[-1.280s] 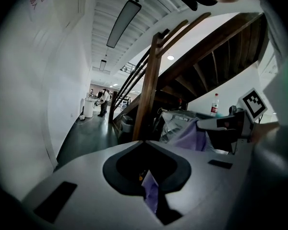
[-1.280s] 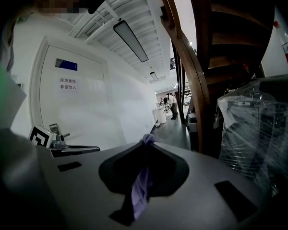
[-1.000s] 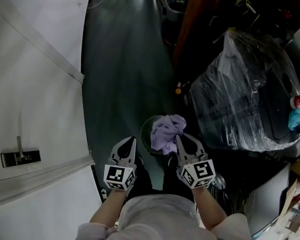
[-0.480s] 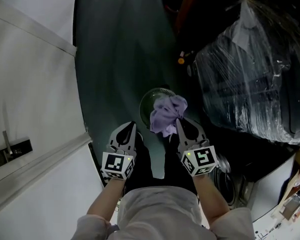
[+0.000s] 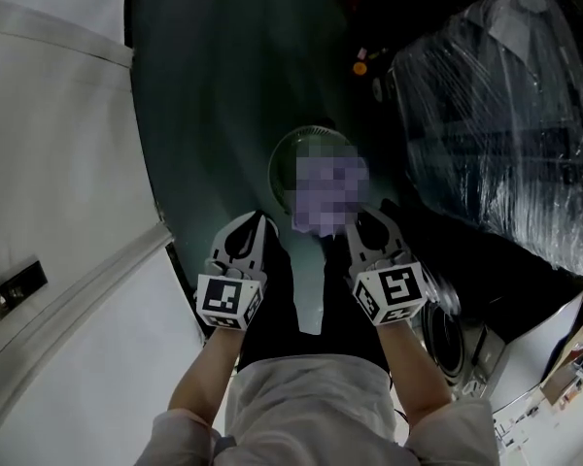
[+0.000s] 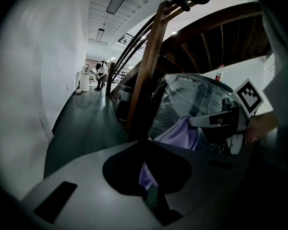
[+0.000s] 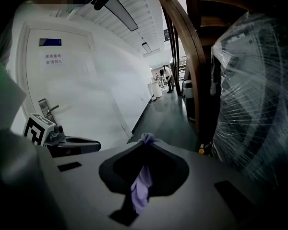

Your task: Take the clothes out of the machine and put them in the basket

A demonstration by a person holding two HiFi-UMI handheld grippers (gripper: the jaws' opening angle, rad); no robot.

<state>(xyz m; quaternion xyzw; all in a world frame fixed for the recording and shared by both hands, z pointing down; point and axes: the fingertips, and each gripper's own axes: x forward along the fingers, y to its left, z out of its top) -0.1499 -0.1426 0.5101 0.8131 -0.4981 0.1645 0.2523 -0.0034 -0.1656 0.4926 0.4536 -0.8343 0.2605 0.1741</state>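
A lavender cloth point(image 5: 328, 197), covered by a mosaic patch in the head view, hangs from my right gripper point(image 5: 358, 223), which is shut on it. It hangs over the near right edge of a round green basket point(image 5: 290, 153) on the dark floor. In the right gripper view the cloth point(image 7: 140, 186) is bunched at the jaw tips and trails down between them. My left gripper point(image 5: 260, 221) is beside it on the left, shut, and apart from the cloth. The left gripper view shows the cloth point(image 6: 182, 134) draped under the right gripper's fingers point(image 6: 216, 120).
A large plastic-wrapped bundle point(image 5: 496, 115) fills the right side. A white door and wall point(image 5: 58, 212) run along the left. The washing machine's front point(image 5: 447, 338) is at the lower right. A wooden stair post point(image 6: 146, 75) rises beyond the basket.
Both grippers have sunk together toward the floor, the right one carrying the lavender cloth. The cloth now hangs lower over the basket's rim.
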